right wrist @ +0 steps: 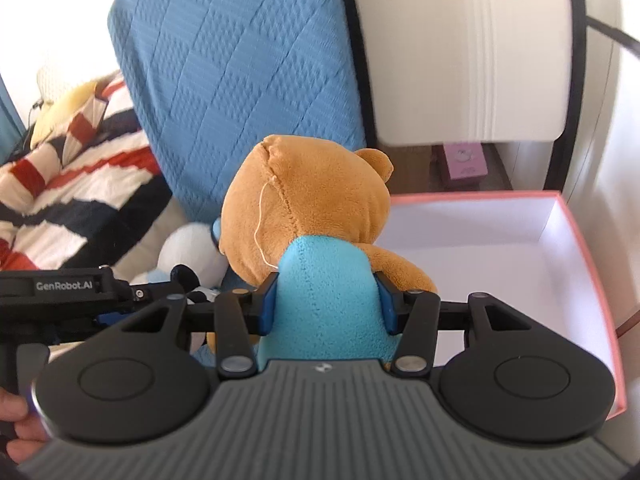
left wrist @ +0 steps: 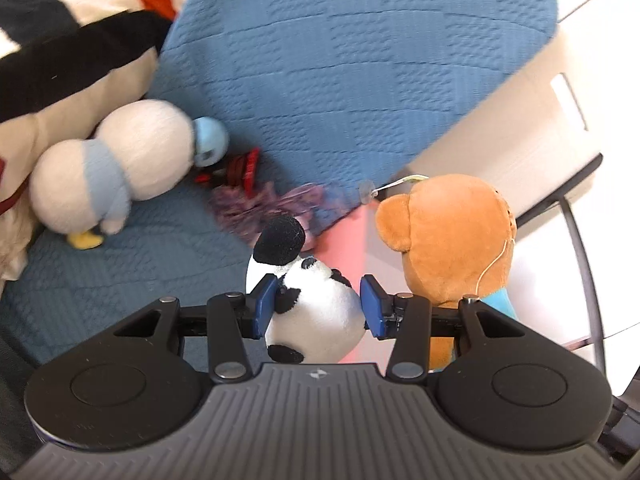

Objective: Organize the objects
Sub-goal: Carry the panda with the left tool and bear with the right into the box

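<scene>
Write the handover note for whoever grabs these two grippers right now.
Left gripper: shut on the small black-and-white plush panda.
Right gripper: shut on the brown plush bear in a turquoise shirt.
Pink cardboard box with white inside: right of the bear; no toy visible inside.
Done: both toys gripped.
Left: likely box both; the white-and-blue plush penguin lies on the blue quilted sofa.
</scene>
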